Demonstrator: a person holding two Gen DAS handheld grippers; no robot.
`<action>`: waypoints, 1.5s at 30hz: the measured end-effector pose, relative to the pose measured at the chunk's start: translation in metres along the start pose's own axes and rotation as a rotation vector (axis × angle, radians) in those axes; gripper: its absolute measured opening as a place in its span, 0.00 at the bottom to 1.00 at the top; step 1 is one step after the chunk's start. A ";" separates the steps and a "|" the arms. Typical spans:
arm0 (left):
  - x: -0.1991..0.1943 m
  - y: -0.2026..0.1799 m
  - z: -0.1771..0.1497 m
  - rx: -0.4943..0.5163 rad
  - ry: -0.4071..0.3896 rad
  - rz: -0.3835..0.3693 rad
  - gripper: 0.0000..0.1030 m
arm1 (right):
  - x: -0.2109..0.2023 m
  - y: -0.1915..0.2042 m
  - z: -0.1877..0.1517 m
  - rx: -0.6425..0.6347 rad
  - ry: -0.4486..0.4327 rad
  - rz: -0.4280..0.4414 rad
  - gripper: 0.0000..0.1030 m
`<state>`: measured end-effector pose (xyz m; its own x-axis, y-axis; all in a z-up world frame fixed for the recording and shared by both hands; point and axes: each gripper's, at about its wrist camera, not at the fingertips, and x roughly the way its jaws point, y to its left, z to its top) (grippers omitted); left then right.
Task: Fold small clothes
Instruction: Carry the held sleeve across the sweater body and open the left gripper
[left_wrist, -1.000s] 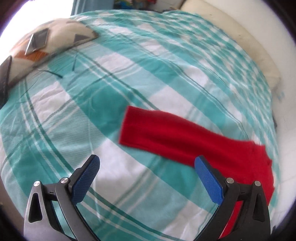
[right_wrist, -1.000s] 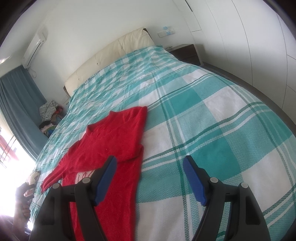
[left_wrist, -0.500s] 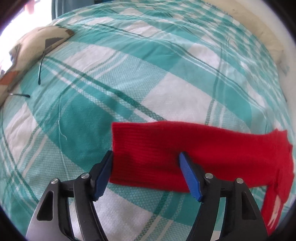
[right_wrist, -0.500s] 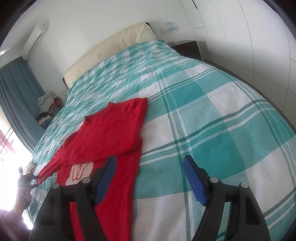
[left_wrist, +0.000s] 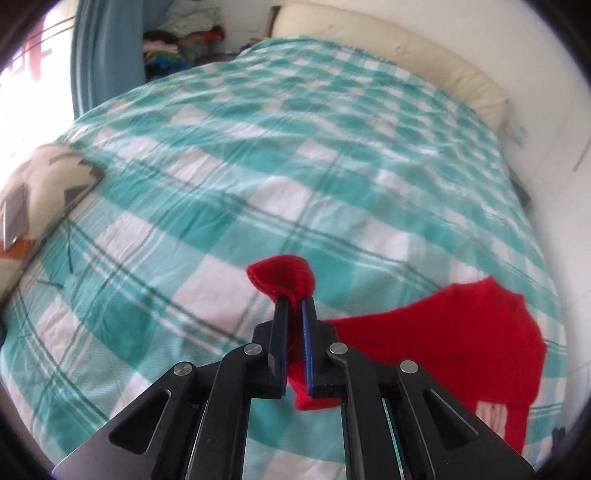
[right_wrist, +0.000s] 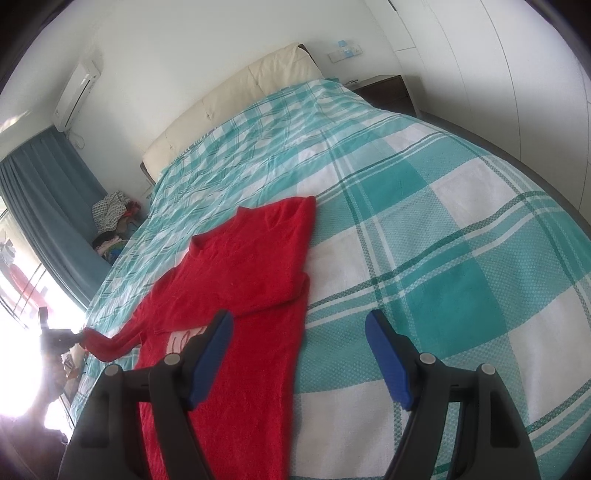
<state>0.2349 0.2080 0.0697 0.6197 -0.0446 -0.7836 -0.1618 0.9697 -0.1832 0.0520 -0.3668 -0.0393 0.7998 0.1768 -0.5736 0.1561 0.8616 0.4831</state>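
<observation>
Left wrist view: the left tongs (left_wrist: 293, 306) have just closed on the sleeve cuff (left_wrist: 282, 277) of the red sweater (left_wrist: 461, 332), lifting it off the bed (left_wrist: 295, 147).

Right wrist view: the right tongs (right_wrist: 299, 354) hang open and empty above the sweater's body; one sleeve already lies folded across, the hem fold remains.

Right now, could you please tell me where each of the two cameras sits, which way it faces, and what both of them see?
Left wrist: on the left claw, looking down across the bed toward the headboard; its own fingers, just closed, pinch the red sweater by its sleeve cuff.
Right wrist: on the right claw, looking along the bed toward the headboard; its open fingers hover over the sweater body, empty; the left claw shows faintly at the far left.
Shared: sweater, checked bedspread, headboard, curtain.
</observation>
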 end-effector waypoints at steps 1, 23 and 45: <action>-0.009 -0.025 0.005 0.034 -0.013 -0.041 0.05 | -0.001 0.001 0.001 -0.004 -0.006 0.000 0.71; 0.041 -0.349 -0.122 0.482 0.168 -0.301 0.69 | -0.020 -0.011 0.007 0.014 -0.045 0.001 0.71; 0.075 -0.173 -0.165 0.653 0.046 0.017 0.88 | -0.005 0.008 0.001 0.001 -0.017 0.021 0.71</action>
<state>0.1829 -0.0027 -0.0553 0.5850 -0.0245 -0.8106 0.3375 0.9162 0.2158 0.0497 -0.3614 -0.0325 0.8127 0.1869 -0.5519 0.1393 0.8574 0.4955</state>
